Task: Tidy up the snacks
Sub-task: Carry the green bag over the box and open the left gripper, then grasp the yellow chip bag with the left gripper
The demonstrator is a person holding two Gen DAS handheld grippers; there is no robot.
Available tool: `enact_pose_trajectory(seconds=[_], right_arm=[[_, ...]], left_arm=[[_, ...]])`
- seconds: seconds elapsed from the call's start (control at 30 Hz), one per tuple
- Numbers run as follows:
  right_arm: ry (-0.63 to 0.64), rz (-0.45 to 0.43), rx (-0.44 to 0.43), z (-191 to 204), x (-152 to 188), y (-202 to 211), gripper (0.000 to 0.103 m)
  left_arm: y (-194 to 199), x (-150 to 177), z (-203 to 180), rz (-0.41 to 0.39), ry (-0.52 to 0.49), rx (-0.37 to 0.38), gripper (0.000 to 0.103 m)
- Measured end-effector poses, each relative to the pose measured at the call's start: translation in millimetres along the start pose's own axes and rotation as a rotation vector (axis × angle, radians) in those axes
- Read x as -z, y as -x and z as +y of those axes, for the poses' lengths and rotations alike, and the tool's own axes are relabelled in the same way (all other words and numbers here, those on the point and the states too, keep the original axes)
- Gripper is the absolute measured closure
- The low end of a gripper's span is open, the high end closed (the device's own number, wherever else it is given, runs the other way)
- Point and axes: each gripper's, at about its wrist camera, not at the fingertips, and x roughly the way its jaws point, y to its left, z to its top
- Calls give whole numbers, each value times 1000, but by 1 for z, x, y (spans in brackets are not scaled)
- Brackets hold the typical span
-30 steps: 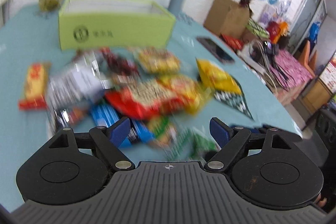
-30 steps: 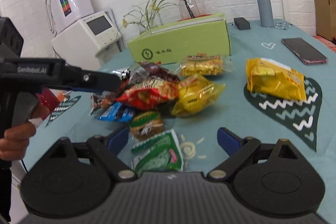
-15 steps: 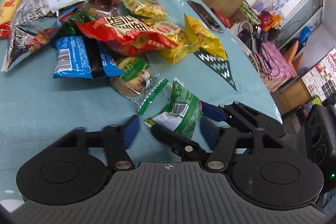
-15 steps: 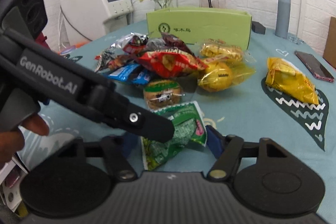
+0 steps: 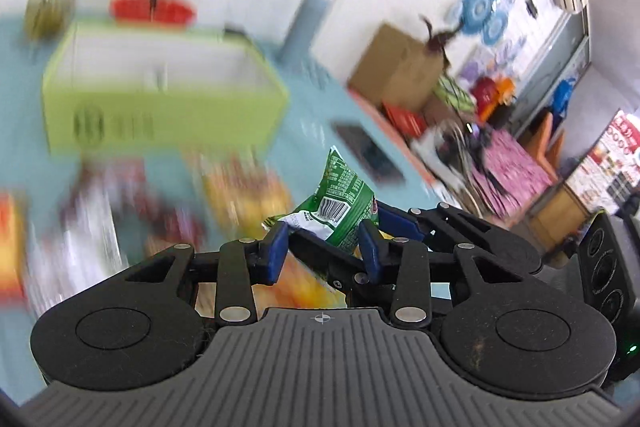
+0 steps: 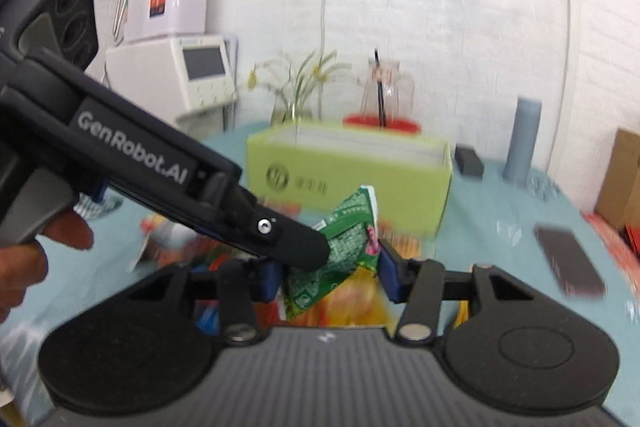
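Observation:
A green snack packet (image 5: 340,209) is lifted above the table, pinched between both grippers; it also shows in the right wrist view (image 6: 340,247). My left gripper (image 5: 324,251) is shut on it, and so is my right gripper (image 6: 328,277). The left gripper's black body (image 6: 160,179) crosses the right wrist view from the left. A light green open box (image 5: 156,99) stands at the back of the teal table; it also shows in the right wrist view (image 6: 348,171). A blurred pile of snack packets (image 5: 160,203) lies below.
A phone (image 6: 568,263) lies on the table at right. A grey cylinder (image 6: 524,139), a glass jar on a red lid (image 6: 382,95) and a vase of flowers (image 6: 296,91) stand behind the box. A cardboard box (image 5: 396,67) sits beyond the table.
Both grippers have closed on the green packet and lifted it off the table. The views have tilted up towards the green box.

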Motion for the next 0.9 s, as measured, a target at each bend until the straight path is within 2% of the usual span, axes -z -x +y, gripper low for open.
enact_pose_trajectory(seconds=[0.13,0.23,0.4,0.5,0.57,0.6,0.63,0.7,0.77,0.9], right_arm=[[-22,-10,-19,-33,-43,-66,49],[-32,14,-31,-52,-61,-118,49],[-116,68,-56,-90,-61,-192,49],[-180,88,-92,-104,-54,-218,49],[-198,81,-102,-109,-50,-225,45],[-184,93,-108,-109,-52,-227,43],[-170,92,-106,-109,-54,-226,44],[-161,54,-85,-111,-58,-213,36],[-159,24,-73,-115,-65,-199,33],[-165,-37,-74,-118,-80,-162,30]], left_arm=[[-34,-64,26,-24,24,-36,85],[-69,-101,51,-15,52,-77,85],[-122,-128,97,18,109,-96,85],[-142,-135,109,34,108,-111,86],[-148,-137,110,26,81,-127,84],[-149,-138,110,15,69,-141,77],[-146,-139,110,-4,66,-141,64],[-135,-140,107,-55,78,-132,56],[-122,-138,102,-83,83,-122,56],[-78,-128,82,-160,86,-58,49]])
